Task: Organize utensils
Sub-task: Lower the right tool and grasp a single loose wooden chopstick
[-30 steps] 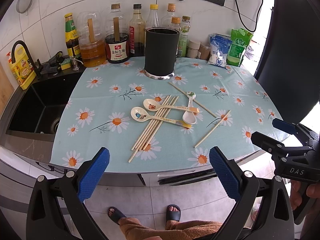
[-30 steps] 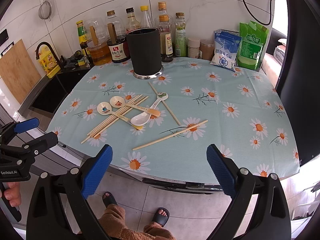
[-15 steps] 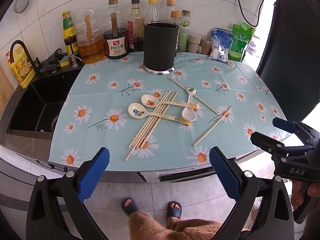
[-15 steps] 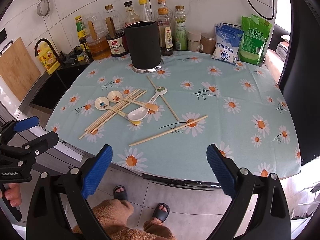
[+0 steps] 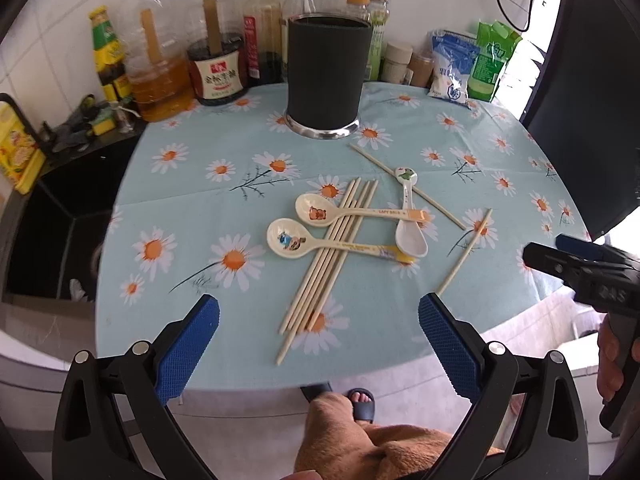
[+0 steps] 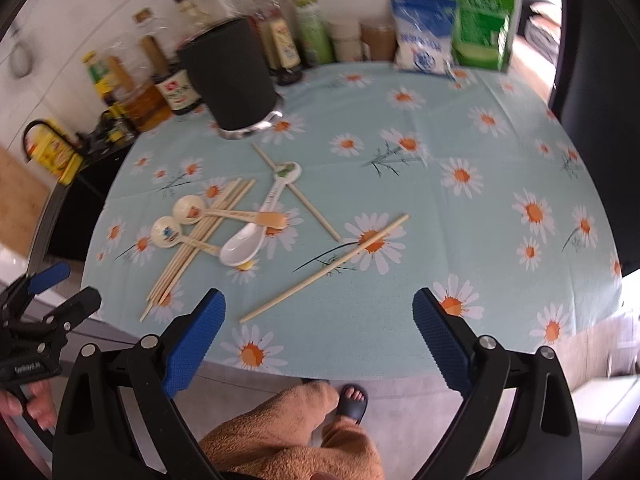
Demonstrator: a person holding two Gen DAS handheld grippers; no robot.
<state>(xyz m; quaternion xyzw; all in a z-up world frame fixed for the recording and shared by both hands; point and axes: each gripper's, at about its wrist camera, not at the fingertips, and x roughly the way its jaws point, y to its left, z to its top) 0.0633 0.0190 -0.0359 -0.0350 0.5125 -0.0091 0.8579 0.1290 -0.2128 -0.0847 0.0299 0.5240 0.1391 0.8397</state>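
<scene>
A bundle of wooden chopsticks (image 5: 330,256) lies mid-table under two cream cartoon spoons (image 5: 320,212) (image 5: 288,238). A white ceramic spoon (image 5: 410,232) lies to their right, across a loose chopstick (image 5: 404,184). Another loose chopstick (image 6: 324,268) lies nearer the front edge. A black cylindrical utensil holder (image 5: 326,76) stands at the back. My left gripper (image 5: 318,344) is open and empty over the front table edge. My right gripper (image 6: 318,336) is open and empty near the front edge, close to that chopstick; it also shows in the left wrist view (image 5: 560,250).
The daisy tablecloth (image 5: 200,184) covers the table. Sauce and oil bottles (image 5: 216,64) line the back wall, with salt and green bags (image 5: 472,68) at back right. A black sink (image 5: 52,232) lies left. A dark chair back (image 5: 592,100) stands right. The person's slippered foot (image 5: 362,400) is below.
Both grippers have moved forward toward the table, so the utensils look larger and closer. The right view has swung and is blurred. Jaws stay open.
</scene>
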